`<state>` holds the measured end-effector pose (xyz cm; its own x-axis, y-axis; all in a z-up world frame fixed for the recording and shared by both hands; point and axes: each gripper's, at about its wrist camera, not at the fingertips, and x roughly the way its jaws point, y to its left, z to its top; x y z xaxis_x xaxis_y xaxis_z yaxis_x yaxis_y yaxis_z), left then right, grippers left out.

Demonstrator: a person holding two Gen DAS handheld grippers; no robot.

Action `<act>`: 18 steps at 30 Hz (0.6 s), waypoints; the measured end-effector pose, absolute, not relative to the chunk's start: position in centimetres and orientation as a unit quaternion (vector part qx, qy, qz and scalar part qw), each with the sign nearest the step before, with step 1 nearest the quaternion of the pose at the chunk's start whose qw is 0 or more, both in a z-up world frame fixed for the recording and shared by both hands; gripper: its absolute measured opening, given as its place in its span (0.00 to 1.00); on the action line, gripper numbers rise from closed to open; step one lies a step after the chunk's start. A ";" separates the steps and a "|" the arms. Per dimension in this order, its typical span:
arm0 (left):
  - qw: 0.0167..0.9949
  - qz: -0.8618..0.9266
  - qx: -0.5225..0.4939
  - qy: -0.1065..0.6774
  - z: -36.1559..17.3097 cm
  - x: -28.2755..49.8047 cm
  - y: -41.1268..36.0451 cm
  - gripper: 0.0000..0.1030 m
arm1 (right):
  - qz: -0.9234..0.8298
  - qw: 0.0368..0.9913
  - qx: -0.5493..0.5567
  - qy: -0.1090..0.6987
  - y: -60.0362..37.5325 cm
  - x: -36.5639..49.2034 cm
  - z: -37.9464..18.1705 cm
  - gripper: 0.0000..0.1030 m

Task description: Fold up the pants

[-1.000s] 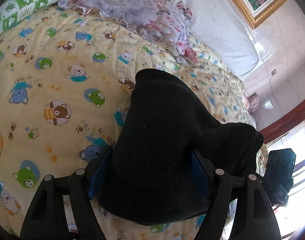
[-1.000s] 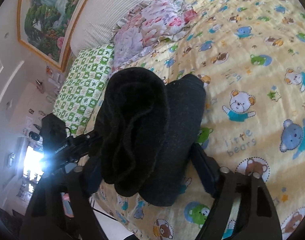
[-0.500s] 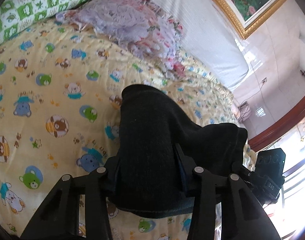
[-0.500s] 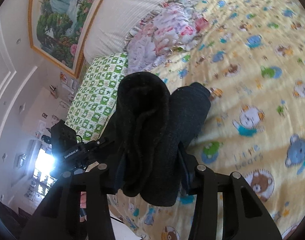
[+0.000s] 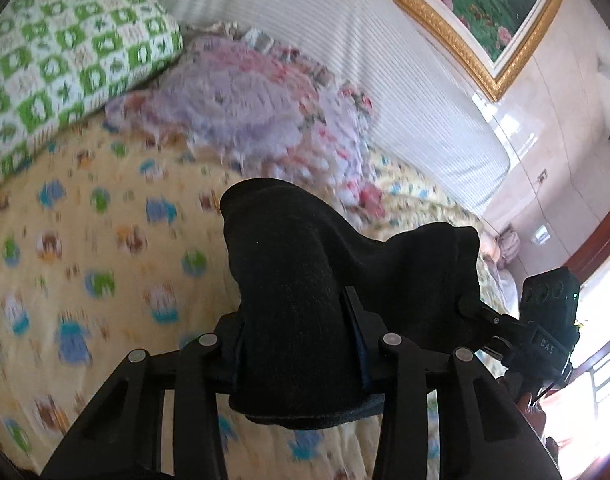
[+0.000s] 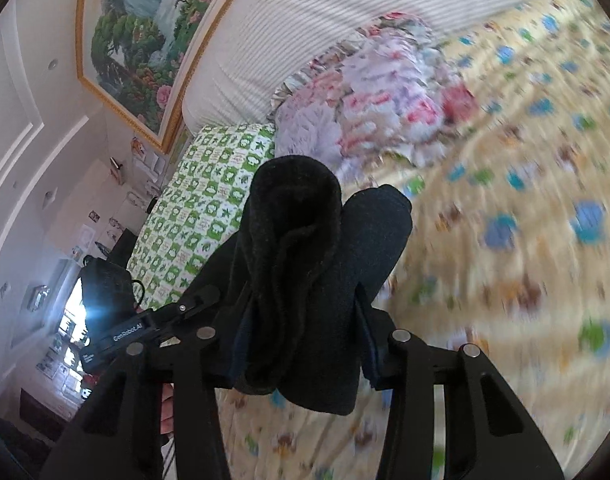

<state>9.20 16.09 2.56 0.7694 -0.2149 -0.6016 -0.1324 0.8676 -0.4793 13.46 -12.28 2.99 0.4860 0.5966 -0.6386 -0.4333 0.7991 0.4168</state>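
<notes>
The black pants [image 5: 289,280] are bunched in thick folds and held up above the bed. My left gripper [image 5: 299,344] is shut on one end of them. My right gripper [image 6: 301,340] is shut on the other end, where the pants [image 6: 305,264] hang in rolled layers between the fingers. The right gripper [image 5: 545,320] shows at the right of the left wrist view, and the left gripper [image 6: 145,320] at the left of the right wrist view. The cloth hides the fingertips.
A yellow bear-print bedsheet [image 5: 85,260] lies below. A green checked pillow [image 5: 57,68] and a floral pillow [image 5: 245,108] sit by the white striped headboard [image 5: 365,40]. A framed painting [image 6: 145,32] hangs above. The bed's edge lies near both grippers.
Both grippers closed tighter on the pants and lifted them up off the bed. The views tilted toward the headboard, and the background is blurred by motion.
</notes>
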 end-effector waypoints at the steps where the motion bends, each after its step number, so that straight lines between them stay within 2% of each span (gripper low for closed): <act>1: 0.906 -0.017 -0.255 0.336 2.6 9.9 16.4 0.39 | 0.305 0.856 0.096 0.406 -11.9 14.3 3.1 0.45; 8: 0.912 0.016 -0.240 0.331 1.6 13.1 17.5 0.39 | 0.313 0.855 0.070 0.408 -9.8 20.0 2.7 0.45; 11: 0.908 0.023 -0.235 0.345 0.5 13.5 17.4 0.39 | 0.295 0.854 0.063 0.423 -9.7 21.4 1.9 0.50; 14: 0.905 0.028 -0.229 0.358 -0.6 13.2 17.2 0.48 | 0.257 0.861 0.032 0.437 -9.6 21.8 1.0 0.57; 18: 0.902 0.046 -0.222 0.367 -1.7 12.8 17.1 0.66 | 0.209 0.871 -0.005 0.444 -10.5 21.8 0.3 0.60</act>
<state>12.80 17.13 -1.67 0.7260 -0.0804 -0.6830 -0.2457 0.8973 -0.3667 21.81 -10.54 0.32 0.5182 0.3602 -0.7757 -0.3688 0.9124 0.1774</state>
